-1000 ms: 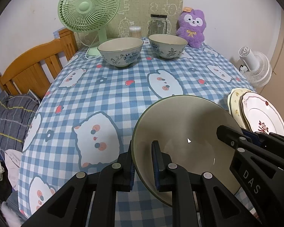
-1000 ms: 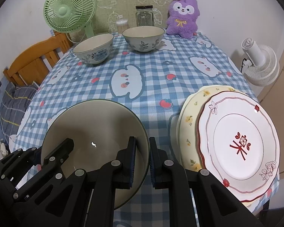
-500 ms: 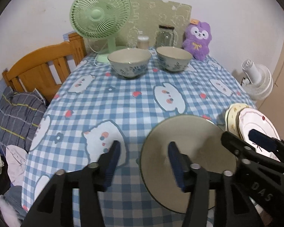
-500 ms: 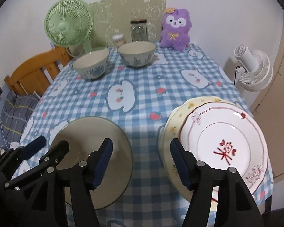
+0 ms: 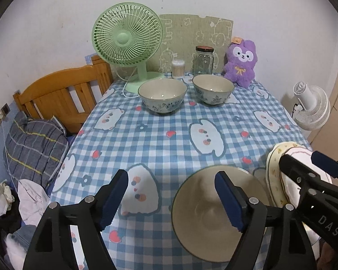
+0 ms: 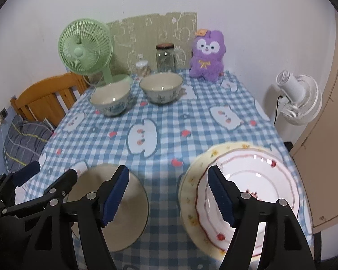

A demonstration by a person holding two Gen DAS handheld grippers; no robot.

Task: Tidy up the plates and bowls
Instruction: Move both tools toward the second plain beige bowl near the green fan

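Observation:
A large cream bowl with a dark green rim [image 5: 202, 225] [image 6: 135, 207] rests on the checked tablecloth [image 5: 169, 135] near the front edge. My left gripper [image 5: 172, 196] hovers above its left rim, jaws opening, pads touching nothing. My right gripper [image 6: 167, 192] hangs over the gap between that bowl and a stack of plates [image 6: 259, 180] [image 5: 273, 175]; its jaws are opening too, and nothing is held. The top plate is white with a red rim, over a yellow floral one. Two patterned bowls [image 5: 162, 96] [image 5: 213, 91] stand side by side at the far end.
Along the wall behind the far bowls stand a green fan [image 5: 126, 36], a swab pot [image 5: 178, 68], a glass jar [image 5: 204, 59] and a purple plush toy [image 5: 241, 65]. A wooden bed frame [image 5: 60, 94] with bedding lies left of the table. A white fan [image 5: 311, 110] stands off its right side.
Both grippers were shut on opposite rims of the large bowl. They have let go, spread wide and risen, and the bowl now sits on the cloth.

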